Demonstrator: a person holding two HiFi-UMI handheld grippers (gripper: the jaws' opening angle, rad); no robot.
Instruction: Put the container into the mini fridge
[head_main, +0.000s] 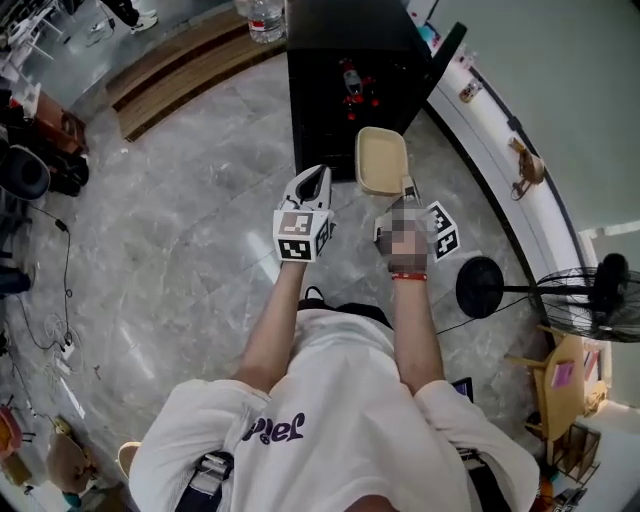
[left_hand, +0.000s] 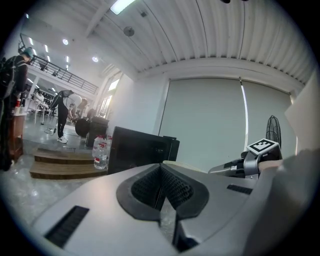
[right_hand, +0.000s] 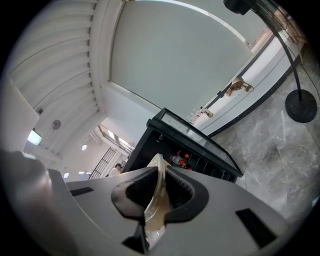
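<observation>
A beige lidded container (head_main: 381, 160) hangs in the air in front of the black mini fridge (head_main: 345, 70), whose door (head_main: 441, 55) stands open at the right. My right gripper (head_main: 408, 190) is shut on the container's near edge; in the right gripper view the thin container rim (right_hand: 156, 187) is pinched between the pads. Red-capped bottles (head_main: 350, 82) lie inside the fridge (right_hand: 185, 150). My left gripper (head_main: 311, 186) is held beside the container at its left, shut and holding nothing; its pads (left_hand: 162, 192) meet. The fridge (left_hand: 140, 150) stands ahead of it.
A standing fan (head_main: 590, 295) with a round base (head_main: 481, 287) stands at the right. A low white ledge (head_main: 520, 190) curves along the wall. A wooden step (head_main: 180, 70) and a water bottle (head_main: 265, 18) lie left of the fridge. Cables (head_main: 45, 320) run at far left.
</observation>
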